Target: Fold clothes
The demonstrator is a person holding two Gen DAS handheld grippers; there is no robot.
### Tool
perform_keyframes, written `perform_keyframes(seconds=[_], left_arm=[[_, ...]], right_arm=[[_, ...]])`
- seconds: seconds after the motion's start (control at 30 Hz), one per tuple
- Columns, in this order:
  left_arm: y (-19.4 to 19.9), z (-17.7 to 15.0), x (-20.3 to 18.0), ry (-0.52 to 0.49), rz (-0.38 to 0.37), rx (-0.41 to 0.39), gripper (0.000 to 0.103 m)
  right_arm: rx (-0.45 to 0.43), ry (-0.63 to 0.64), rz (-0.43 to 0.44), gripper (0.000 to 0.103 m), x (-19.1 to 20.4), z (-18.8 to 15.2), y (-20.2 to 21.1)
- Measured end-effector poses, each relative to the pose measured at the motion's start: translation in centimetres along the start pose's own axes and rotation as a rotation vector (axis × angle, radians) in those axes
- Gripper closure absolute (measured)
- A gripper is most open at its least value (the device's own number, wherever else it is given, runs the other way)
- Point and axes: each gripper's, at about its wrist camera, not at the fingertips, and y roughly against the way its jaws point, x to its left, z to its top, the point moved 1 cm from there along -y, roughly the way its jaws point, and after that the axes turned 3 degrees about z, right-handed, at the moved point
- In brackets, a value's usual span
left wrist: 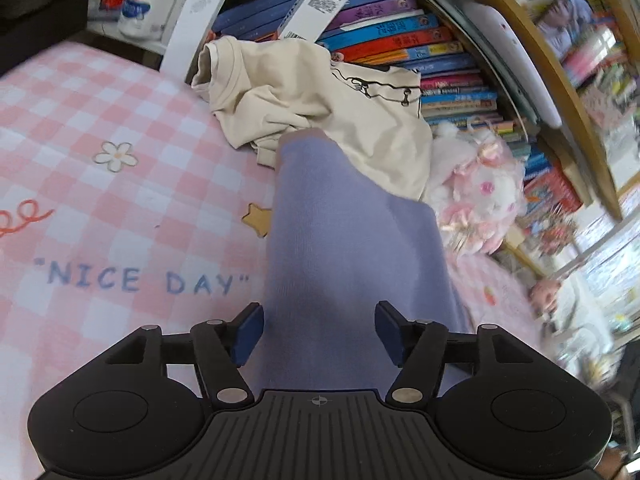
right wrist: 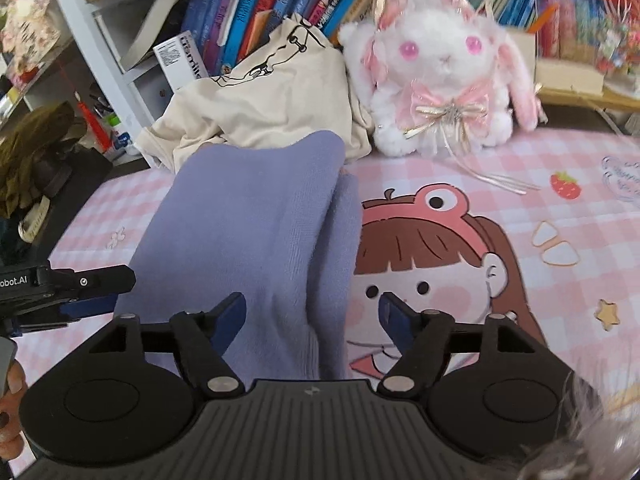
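A lavender knit garment (left wrist: pixel 344 256) lies folded into a long strip on the pink checked cloth (left wrist: pixel 100 208); it also shows in the right wrist view (right wrist: pixel 248 236). My left gripper (left wrist: pixel 319 334) is open just above its near end, empty. My right gripper (right wrist: pixel 313 322) is open over the garment's right edge, empty. The left gripper's fingers (right wrist: pixel 88 306) show at the left edge of the right wrist view, beside the garment. A crumpled cream t-shirt (left wrist: pixel 320 112) with a black line drawing lies past the garment's far end; it also shows in the right wrist view (right wrist: pixel 256 112).
A white and pink plush rabbit (right wrist: pixel 436 76) sits at the back, right of the t-shirt, and shows in the left wrist view (left wrist: pixel 476 188). Rows of books (left wrist: pixel 404 36) and shelving stand behind. A white shelf frame (right wrist: pixel 84 40) is at the left.
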Motion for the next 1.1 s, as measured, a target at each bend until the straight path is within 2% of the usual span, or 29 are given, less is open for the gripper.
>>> perform_keyframes(seconds=[0.13, 0.27, 0.37, 0.43, 0.5, 0.6, 0.87, 1.1], left_arm=[[1.6, -2.3, -0.9, -0.072, 0.095, -0.043, 0.030], [2.2, -4.2, -1.9, -0.155, 0.146, -0.022, 0.030], [2.9, -5.3, -2.8, -0.216, 0.188, -0.040, 0.030], [3.5, -5.8, -3.2, -0.247, 0.212, -0.057, 0.025], [4.1, -6.2, -3.4, -0.257, 0.220, -0.083, 0.018], [4.9, -6.8, -3.6, -0.269, 0.226, -0.112, 0.015], [6.6, -9.2, -4.4, -0.308, 0.270, -0.179, 0.004], [6.7, -9.6, -4.4, -0.326, 0.304, -0.157, 0.003]], right_arm=[[-0.015, 0.063, -0.022, 0.023, 0.7, -1.6, 1.5], [-0.014, 0.105, -0.027, 0.020, 1.5, -3.2, 2.8], [-0.016, 0.129, -0.045, 0.017, 1.8, -4.0, 3.6], [-0.023, 0.130, -0.060, 0.014, 1.9, -4.6, 4.2], [-0.032, 0.123, -0.074, 0.010, 2.0, -5.1, 4.7], [-0.048, 0.101, -0.101, 0.005, 2.0, -6.1, 5.5], [-0.072, 0.095, -0.156, 0.002, 2.8, -8.7, 7.0], [-0.093, 0.104, -0.166, 0.000, 2.9, -8.6, 7.4]])
